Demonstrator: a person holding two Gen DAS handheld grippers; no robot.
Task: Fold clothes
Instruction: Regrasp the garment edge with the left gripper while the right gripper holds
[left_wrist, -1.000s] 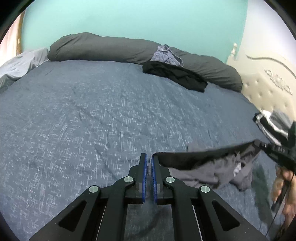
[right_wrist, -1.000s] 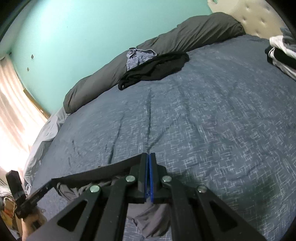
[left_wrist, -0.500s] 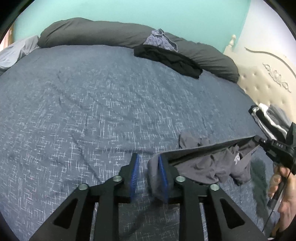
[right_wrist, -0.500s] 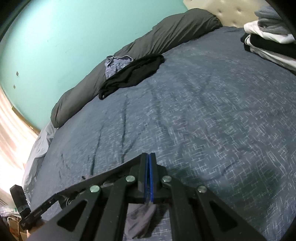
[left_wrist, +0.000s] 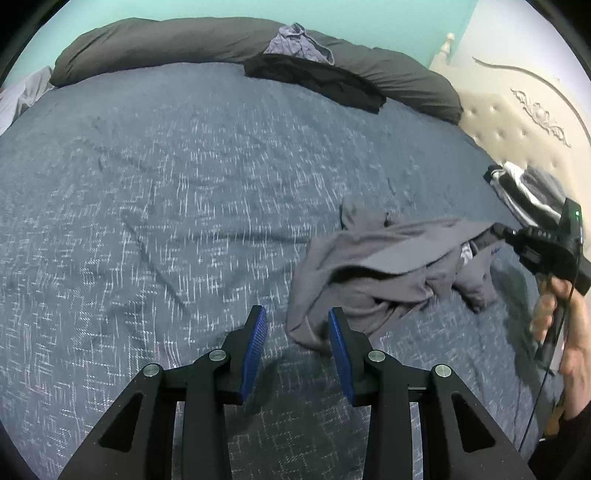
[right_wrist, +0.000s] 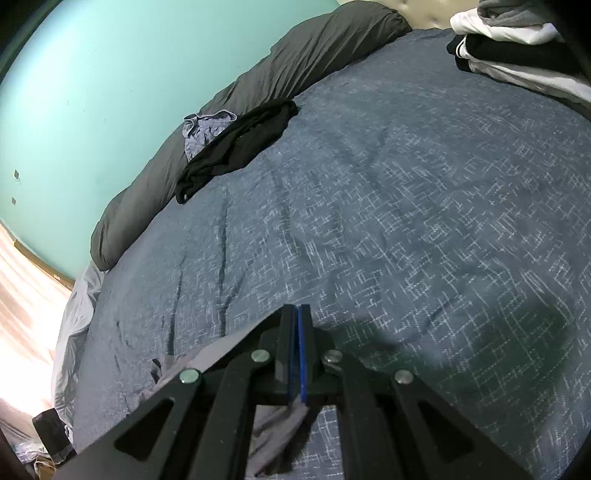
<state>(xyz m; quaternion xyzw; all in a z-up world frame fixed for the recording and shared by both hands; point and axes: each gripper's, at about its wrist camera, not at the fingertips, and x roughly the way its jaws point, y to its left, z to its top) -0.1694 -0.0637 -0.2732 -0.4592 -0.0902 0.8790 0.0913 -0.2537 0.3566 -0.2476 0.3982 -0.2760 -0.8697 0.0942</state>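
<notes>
A crumpled grey garment (left_wrist: 384, 273) lies on the blue bedspread (left_wrist: 184, 206), its left corner drooping just ahead of my left gripper (left_wrist: 297, 321). The left gripper stands open, nothing between its blue pads. At the right edge of the left wrist view, my right gripper (left_wrist: 498, 232) pinches the garment's far corner, held by a hand (left_wrist: 565, 332). In the right wrist view the right gripper (right_wrist: 297, 325) is shut on the grey garment (right_wrist: 273, 424), which hangs below and to the left of the fingers.
A black garment (left_wrist: 317, 79) and a blue-grey one (left_wrist: 299, 42) lie on a long dark bolster (left_wrist: 177, 40) at the far edge. A stack of folded clothes (left_wrist: 528, 192) sits by the cream headboard (left_wrist: 517, 122). Pale sheets (right_wrist: 77, 314) hang at the left side.
My left gripper opened and let go of the garment's corner, which dropped onto the bed. The right gripper stayed shut on its corner and both cameras moved nearer the bedspread.
</notes>
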